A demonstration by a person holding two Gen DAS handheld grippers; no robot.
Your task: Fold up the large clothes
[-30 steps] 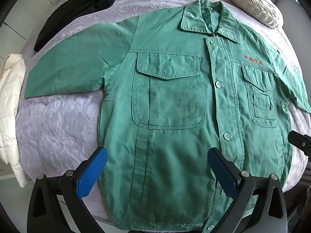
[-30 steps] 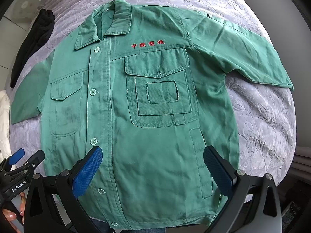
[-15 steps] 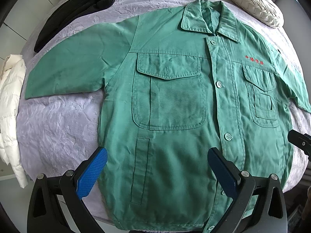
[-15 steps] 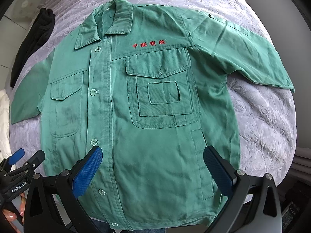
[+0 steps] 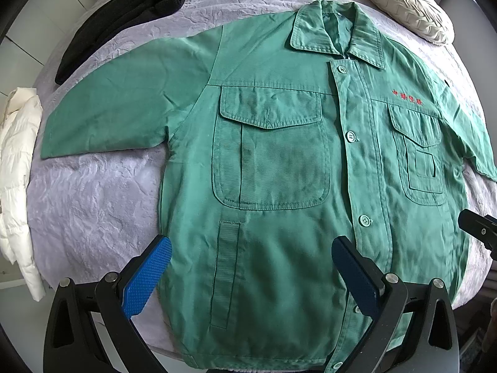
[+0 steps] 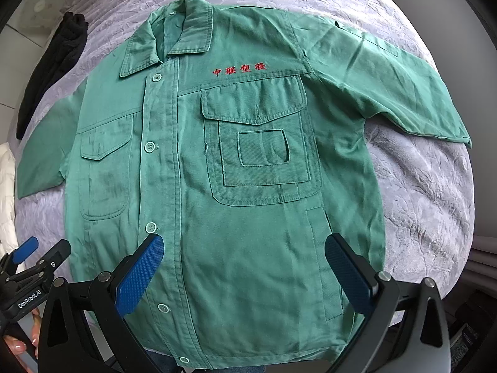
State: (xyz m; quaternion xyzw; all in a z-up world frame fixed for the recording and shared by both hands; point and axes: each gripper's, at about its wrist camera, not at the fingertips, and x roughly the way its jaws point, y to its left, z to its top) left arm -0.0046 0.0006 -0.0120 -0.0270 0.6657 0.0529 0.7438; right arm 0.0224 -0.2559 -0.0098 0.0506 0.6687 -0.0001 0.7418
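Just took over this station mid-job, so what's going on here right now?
A person holds two grippers above a green work jacket spread flat, front up and buttoned, on a lilac bedspread. The left gripper and right gripper both hang open over the hem, gripping nothing. No fold is made yet; both sleeves lie spread out. A black garment and a cream pillow lie near the far edge.

Green jacket [image 5: 279,186] hem hidden behind gripper frames; red chest lettering [image 5: 407,97] too blurred to read
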